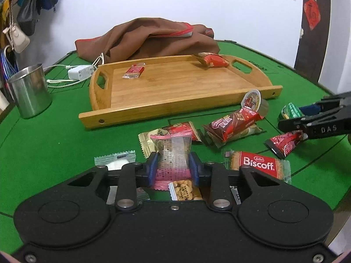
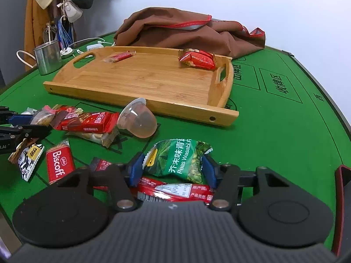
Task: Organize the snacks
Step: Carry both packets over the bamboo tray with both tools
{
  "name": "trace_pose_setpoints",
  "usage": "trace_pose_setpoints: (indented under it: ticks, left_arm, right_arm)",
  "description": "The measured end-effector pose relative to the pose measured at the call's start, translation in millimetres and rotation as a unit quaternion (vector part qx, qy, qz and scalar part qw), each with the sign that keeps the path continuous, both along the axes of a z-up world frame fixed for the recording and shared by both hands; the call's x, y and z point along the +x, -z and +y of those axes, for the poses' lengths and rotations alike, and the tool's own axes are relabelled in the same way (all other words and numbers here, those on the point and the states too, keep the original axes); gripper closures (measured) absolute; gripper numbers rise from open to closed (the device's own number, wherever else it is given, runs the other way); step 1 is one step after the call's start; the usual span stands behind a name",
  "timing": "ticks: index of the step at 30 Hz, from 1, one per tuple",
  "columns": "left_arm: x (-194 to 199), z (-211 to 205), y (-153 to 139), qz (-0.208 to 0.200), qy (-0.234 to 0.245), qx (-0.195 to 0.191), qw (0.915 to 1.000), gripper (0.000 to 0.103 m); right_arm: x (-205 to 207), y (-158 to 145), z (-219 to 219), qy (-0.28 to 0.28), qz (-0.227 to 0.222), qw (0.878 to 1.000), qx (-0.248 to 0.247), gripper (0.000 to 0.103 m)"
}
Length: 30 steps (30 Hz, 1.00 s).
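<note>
Two red packs lay on the wooden tray (image 1: 175, 100); approx. eight snacks were left on the green surface (image 1: 54, 144). Left gripper (image 1: 173, 166) jaws were clamped narrow on a pink packet (image 1: 173, 153). Right gripper (image 2: 171, 171) jaws flanked the wasabi pea bag (image 2: 179, 157); contact unclear. Tray centre was free; its near rim sat between the snacks and the tray floor.

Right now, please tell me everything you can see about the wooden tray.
The wooden tray looks like light bamboo, rectangular, with raised rounded ends that each have a cut-out handle slot. It lies flat on the green table, in front of a brown cloth bag. It holds two red snack packets: a small one and a bigger one.
</note>
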<state>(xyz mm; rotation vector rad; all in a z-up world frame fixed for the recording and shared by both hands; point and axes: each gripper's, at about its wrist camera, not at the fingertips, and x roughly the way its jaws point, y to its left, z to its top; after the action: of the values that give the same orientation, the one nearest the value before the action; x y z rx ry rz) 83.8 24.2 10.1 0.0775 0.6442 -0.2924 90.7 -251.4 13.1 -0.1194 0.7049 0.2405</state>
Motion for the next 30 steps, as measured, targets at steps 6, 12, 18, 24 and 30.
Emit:
trace_pose_setpoints:
  ticks: [6, 12, 18, 24, 30]
  left_arm:
    - [-2.5, 13.7, -2.3, -0.012, -0.014, -0.035, 0.9992, 0.076]
    - [-8.0, 16.4, -4.5, -0.028, -0.015, -0.044, 0.9985, 0.076]
    - [-11.5, 20.8, -8.6, -0.033, -0.015, -0.047, 0.9982, 0.076]
    - [-11.0, 26.7, -22.4, -0.049, -0.024, -0.055, 0.9970, 0.076]
    - [0.1, 27.1, -37.8, -0.064, -0.024, -0.053, 0.9963, 0.076]
  right_arm:
    - [-0.8, -0.3, 0.6, 0.007, -0.002, 1.000, 0.002, 0.045]
    - [-5.2, -5.8, 1.3, 0.015, -0.013, 1.000, 0.020, 0.045]
    - [-9.0, -22.6, -2.2, 0.017, -0.042, 0.999, 0.030, 0.045]
    - [-2.9, -36.5, -4.3, 0.012, -0.060, 0.997, 0.038, 0.045]
    - [10.4, -48.1, -4.6, 0.019, -0.080, 0.995, 0.047, 0.045]
